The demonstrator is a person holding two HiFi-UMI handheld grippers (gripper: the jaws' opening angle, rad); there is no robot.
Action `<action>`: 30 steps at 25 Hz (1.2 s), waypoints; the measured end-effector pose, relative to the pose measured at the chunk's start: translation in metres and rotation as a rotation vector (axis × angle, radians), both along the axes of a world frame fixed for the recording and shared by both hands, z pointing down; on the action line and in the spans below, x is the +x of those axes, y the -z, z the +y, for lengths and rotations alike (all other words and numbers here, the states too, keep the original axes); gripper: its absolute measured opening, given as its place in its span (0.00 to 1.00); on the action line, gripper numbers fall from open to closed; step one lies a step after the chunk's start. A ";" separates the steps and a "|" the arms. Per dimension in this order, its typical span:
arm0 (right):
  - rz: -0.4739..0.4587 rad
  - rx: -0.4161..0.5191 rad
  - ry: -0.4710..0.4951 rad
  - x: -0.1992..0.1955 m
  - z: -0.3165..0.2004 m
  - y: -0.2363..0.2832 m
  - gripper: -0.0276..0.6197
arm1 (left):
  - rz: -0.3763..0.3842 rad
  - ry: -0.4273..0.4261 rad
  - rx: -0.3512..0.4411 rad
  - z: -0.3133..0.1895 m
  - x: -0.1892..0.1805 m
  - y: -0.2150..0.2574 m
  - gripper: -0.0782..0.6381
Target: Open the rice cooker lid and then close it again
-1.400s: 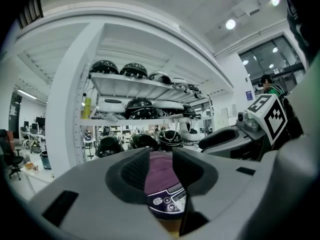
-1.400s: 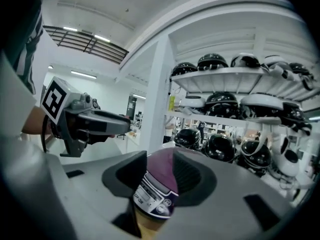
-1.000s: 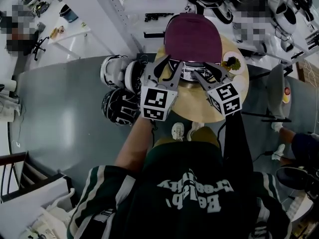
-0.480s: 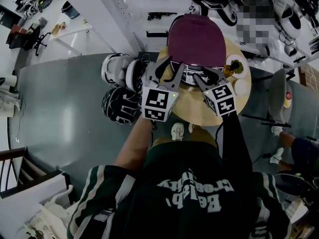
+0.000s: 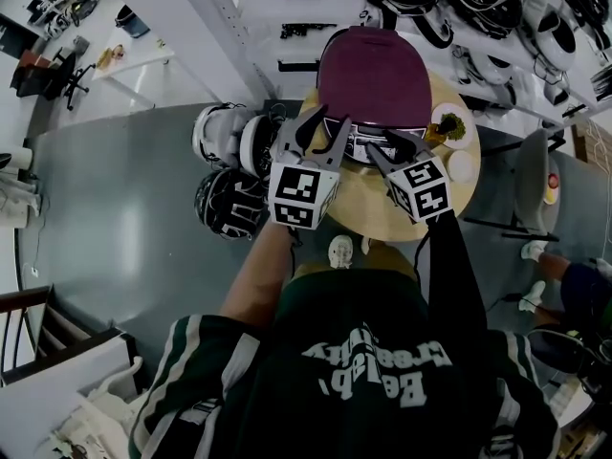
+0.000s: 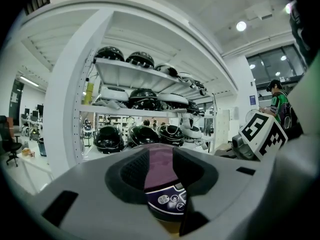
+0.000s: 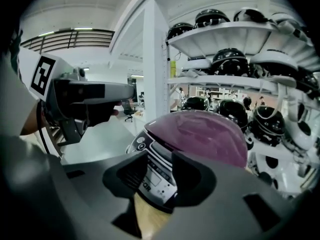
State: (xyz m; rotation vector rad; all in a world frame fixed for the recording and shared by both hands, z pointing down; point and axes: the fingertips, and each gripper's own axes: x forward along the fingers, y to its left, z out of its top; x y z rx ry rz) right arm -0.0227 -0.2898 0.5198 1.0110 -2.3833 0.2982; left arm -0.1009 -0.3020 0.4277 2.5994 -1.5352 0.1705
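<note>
The rice cooker lid is deep plum-maroon. Its control panel is dark with white edging and pale buttons. The round desk is light wood and the floor is flat grey-blue. The helmets are black patterned with white. The shirt is dark green with white lettering.

Item, right gripper: we record it lower than a second ago, drawn in toward the rice cooker front panel. Its jaws have just been opening a little, with nothing clamped between them.
</note>
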 end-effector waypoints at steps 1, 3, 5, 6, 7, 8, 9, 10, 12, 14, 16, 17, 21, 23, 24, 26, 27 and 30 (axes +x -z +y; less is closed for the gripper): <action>0.001 0.000 0.001 0.000 0.000 0.000 0.29 | 0.003 0.000 0.001 0.000 0.000 0.001 0.30; 0.013 0.002 0.005 -0.001 0.000 0.000 0.29 | 0.007 -0.001 0.000 -0.001 0.000 0.003 0.30; 0.015 -0.001 0.006 -0.001 0.000 0.000 0.29 | 0.008 -0.003 0.000 -0.001 0.001 0.004 0.30; 0.012 -0.004 0.006 0.000 0.000 -0.001 0.29 | 0.007 -0.005 0.000 -0.001 0.002 0.004 0.30; 0.008 -0.005 0.006 0.000 0.000 -0.001 0.29 | 0.006 -0.006 0.000 -0.002 0.002 0.004 0.30; 0.007 -0.006 0.005 0.000 0.000 -0.001 0.29 | 0.007 -0.006 0.000 -0.002 0.003 0.004 0.30; 0.006 -0.006 0.004 0.000 0.001 -0.001 0.29 | 0.008 -0.006 0.000 -0.001 0.003 0.005 0.30; 0.007 -0.006 0.004 0.000 0.001 -0.001 0.29 | 0.008 -0.006 0.000 -0.001 0.003 0.005 0.30; 0.010 -0.005 0.003 0.000 0.001 -0.002 0.29 | 0.008 -0.007 -0.001 0.000 0.003 0.004 0.29; 0.013 -0.005 0.004 0.001 0.001 -0.002 0.29 | 0.008 -0.007 -0.001 0.000 0.003 0.004 0.29; 0.017 -0.005 0.007 0.000 0.001 -0.002 0.29 | 0.008 -0.005 -0.002 -0.002 0.003 0.004 0.30; 0.018 -0.005 0.008 0.000 0.000 -0.002 0.29 | 0.009 -0.004 -0.001 -0.002 0.002 0.004 0.30; 0.018 0.000 0.004 -0.001 0.001 -0.002 0.29 | 0.010 0.000 0.000 0.001 0.001 0.005 0.30; 0.024 0.003 0.001 0.000 0.000 -0.004 0.29 | 0.008 -0.001 0.000 0.003 0.002 0.003 0.30; 0.026 0.001 0.003 0.000 0.000 -0.005 0.29 | 0.006 -0.002 0.000 0.003 0.003 0.002 0.30; 0.016 0.000 0.002 0.001 0.000 -0.005 0.28 | 0.003 -0.002 -0.001 0.002 0.003 0.001 0.30; 0.010 0.000 0.000 0.001 0.000 -0.004 0.28 | 0.004 -0.001 -0.002 0.002 0.003 0.001 0.30; 0.011 0.003 0.002 0.000 0.000 -0.003 0.28 | 0.006 -0.001 -0.009 0.003 0.004 0.001 0.30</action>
